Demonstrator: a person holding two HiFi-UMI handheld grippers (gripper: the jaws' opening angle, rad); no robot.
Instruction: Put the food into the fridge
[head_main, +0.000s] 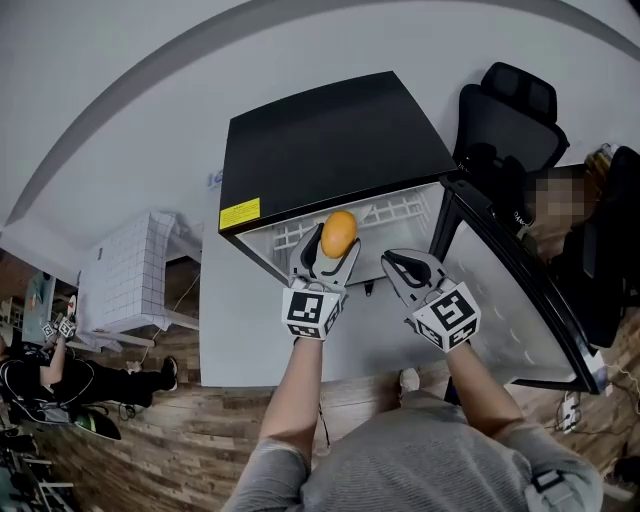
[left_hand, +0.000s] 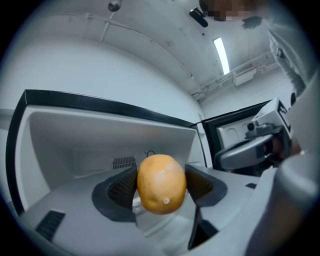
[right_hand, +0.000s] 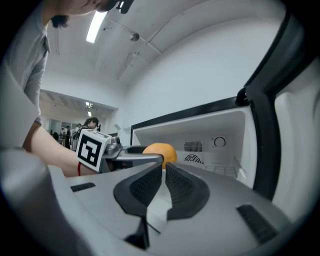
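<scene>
A small black fridge (head_main: 330, 140) stands with its door (head_main: 520, 300) swung open to the right. My left gripper (head_main: 337, 245) is shut on an orange fruit (head_main: 338, 232) and holds it at the fridge's opening, over the white wire shelf (head_main: 400, 215). In the left gripper view the orange fruit (left_hand: 161, 183) sits between the two black pads (left_hand: 122, 187), with the white fridge interior (left_hand: 100, 145) behind it. My right gripper (head_main: 408, 268) hovers beside it, to the right, jaws shut with nothing in them. The right gripper view shows the orange fruit (right_hand: 159, 150) and the left gripper (right_hand: 125, 152) past its own shut jaws.
A black office chair (head_main: 505, 115) stands behind the open door at the right. A white tiled box (head_main: 130, 270) sits left of the fridge. Another person (head_main: 60, 370) is at the far left on the wooden floor (head_main: 160, 450).
</scene>
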